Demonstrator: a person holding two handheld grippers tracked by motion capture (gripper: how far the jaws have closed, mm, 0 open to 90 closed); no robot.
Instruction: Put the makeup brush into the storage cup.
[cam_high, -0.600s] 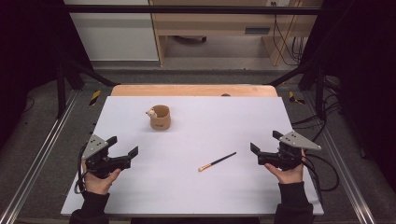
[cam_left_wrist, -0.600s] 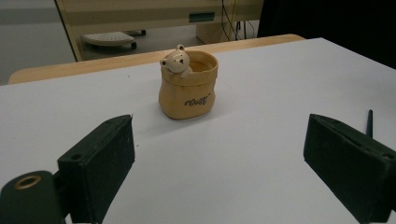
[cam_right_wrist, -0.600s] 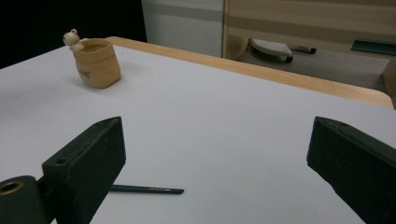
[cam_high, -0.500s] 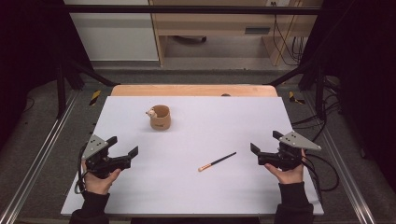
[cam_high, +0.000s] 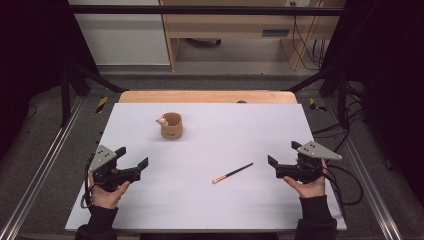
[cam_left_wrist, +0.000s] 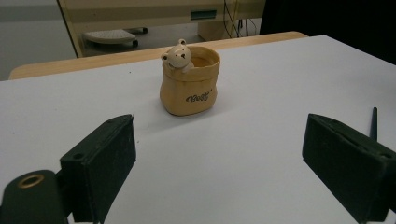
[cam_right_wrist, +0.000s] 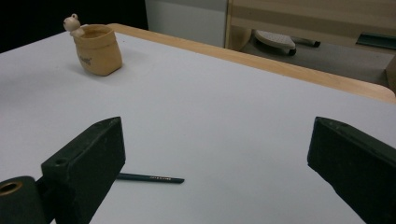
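- Near edge: left gripper (cam_high: 131, 167) and right gripper (cam_high: 280, 166), one in each hand, low over the counter (cam_high: 240, 125). Jaws of both stand wide apart, nothing between them.
- Pencil (cam_high: 232, 173) flat on the counter, centre-right, just left of the right gripper. Dark shaft, orange end nearer and to the left, dark tip pointing far-right toward the right jaws. Long axis runs diagonal, near-left to far-right.
- Right hand clearly nearer the pencil; left gripper well apart from it. Likely the right takes it, closing across the shaft from the right.
- Right gripper view: pencil (cam_right_wrist: 152, 178) lies partly behind its left jaw, not touched.
- Farther, left of centre: tan sack-shaped pot with bear figure (cam_high: 171, 125), upright, open top, well apart from the pencil. Left gripper faces it (cam_left_wrist: 189, 80).
- Surface: plain white sheet, wooden edge (cam_high: 200, 96) at far side.
- Room: grey floor, dark frame rails, wooden furniture, cables far right.
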